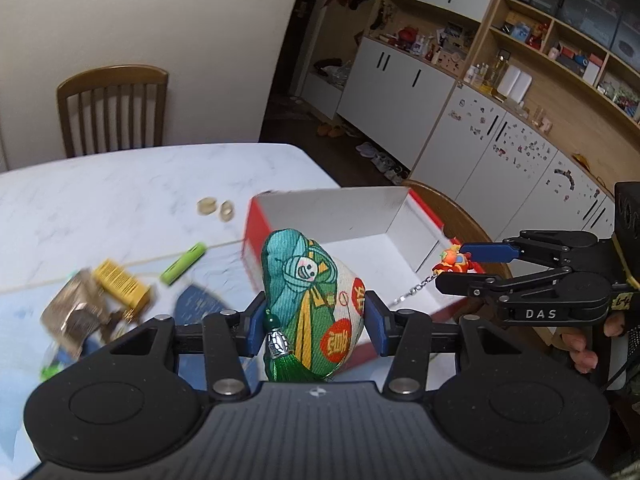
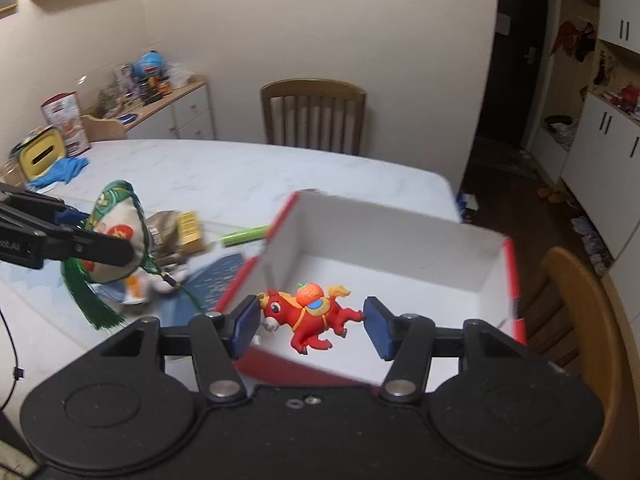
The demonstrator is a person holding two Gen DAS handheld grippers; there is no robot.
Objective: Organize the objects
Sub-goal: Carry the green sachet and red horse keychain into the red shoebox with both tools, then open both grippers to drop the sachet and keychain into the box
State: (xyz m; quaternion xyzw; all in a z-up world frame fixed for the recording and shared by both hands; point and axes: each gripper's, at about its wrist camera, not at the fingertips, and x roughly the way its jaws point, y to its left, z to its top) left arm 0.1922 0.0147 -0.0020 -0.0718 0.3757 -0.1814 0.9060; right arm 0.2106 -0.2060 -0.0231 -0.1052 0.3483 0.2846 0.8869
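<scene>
While the left tool (image 1: 312, 312) clamps the sachet (image 1: 312, 300) and the right tool (image 2: 310, 326) pinches the horse charm (image 2: 310, 314), each should release only once inside the box (image 2: 384, 240) ahead.

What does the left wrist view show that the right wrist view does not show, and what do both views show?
Only the left wrist view: two small round beige pieces on the table, the shelving wall, and the chain hanging from the red horse charm.

Only the right wrist view: a yellow tissue box, a blue cloth, and a sideboard.

Both: the red and white box, open and empty; the left gripper clamping the green sachet; the right gripper holding the horse charm; the green tube; the yellow packet.
</scene>
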